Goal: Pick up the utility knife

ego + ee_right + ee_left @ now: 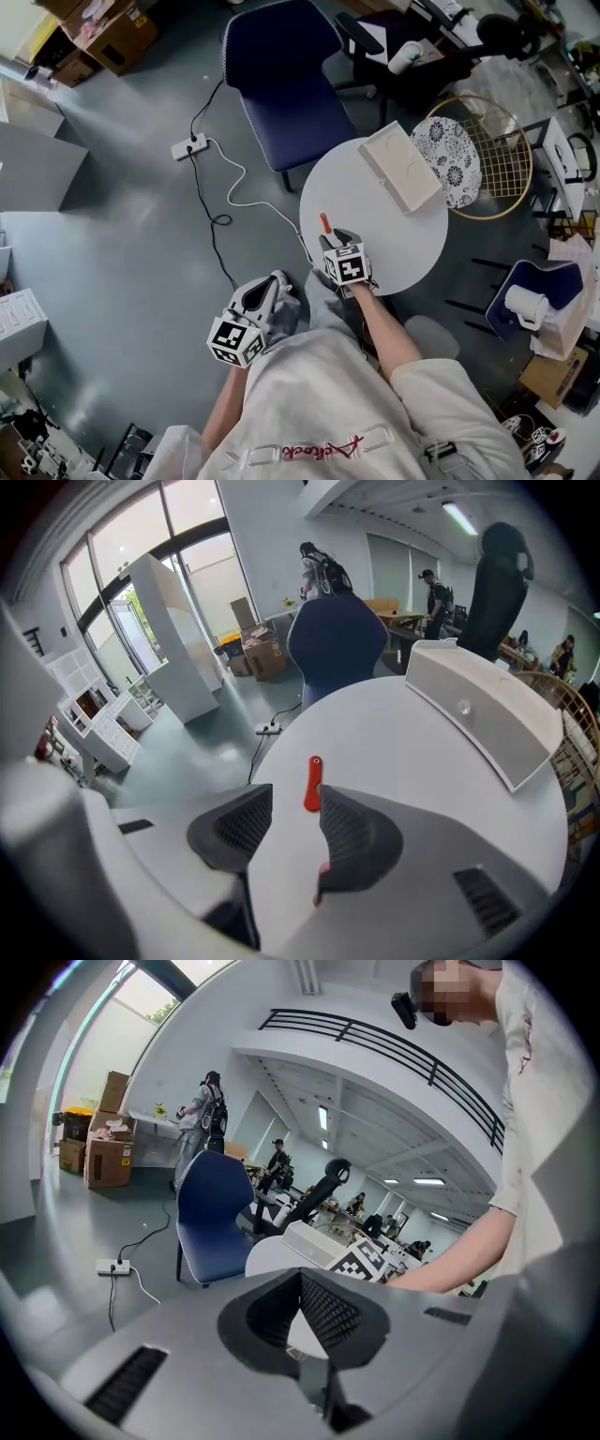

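A red utility knife lies on the round white table, near its left edge. My right gripper hangs just over the knife's near end and points steeply down. In the right gripper view the knife runs lengthwise between the open jaws, close against the right finger, which hides its near part. The left finger stands apart from it. My left gripper is held off the table, low at the left beside the person's body. Its jaws meet at the tips with nothing between them.
A long white box lies at the table's far side, seen also as the white box. Beyond the table stand a blue chair, a patterned round cushion and a wire basket. A power strip with cable lies on the floor.
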The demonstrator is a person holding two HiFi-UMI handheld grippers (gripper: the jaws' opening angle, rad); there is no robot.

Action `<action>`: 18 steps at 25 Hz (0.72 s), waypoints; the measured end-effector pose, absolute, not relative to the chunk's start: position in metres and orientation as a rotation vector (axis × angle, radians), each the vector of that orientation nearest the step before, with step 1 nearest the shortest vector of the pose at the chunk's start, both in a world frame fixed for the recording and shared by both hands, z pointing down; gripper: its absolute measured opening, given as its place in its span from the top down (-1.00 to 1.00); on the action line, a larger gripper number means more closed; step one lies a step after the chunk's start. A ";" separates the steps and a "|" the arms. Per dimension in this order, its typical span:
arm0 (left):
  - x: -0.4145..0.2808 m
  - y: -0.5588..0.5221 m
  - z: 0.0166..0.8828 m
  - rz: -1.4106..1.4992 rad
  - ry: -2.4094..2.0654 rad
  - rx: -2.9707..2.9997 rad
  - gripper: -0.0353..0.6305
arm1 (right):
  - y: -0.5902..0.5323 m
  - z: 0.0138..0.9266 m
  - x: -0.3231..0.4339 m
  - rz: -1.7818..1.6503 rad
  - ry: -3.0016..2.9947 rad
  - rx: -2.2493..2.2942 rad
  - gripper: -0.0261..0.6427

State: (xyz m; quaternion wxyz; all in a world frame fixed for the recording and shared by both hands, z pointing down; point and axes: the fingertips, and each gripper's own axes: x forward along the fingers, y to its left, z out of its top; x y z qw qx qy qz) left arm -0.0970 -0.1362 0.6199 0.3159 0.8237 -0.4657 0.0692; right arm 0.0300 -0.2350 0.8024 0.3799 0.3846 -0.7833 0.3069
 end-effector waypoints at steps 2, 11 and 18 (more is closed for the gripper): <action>-0.104 -0.132 0.622 0.186 -1.246 2.149 0.86 | -0.245 0.807 0.027 0.782 -1.988 0.980 0.42; -0.138 -0.122 0.627 0.200 -1.325 2.086 0.86 | -0.262 0.837 0.026 0.732 -1.863 1.023 0.53; -0.136 -0.122 0.628 0.201 -1.312 2.087 0.86 | -0.261 0.830 0.021 0.708 -1.849 1.032 0.53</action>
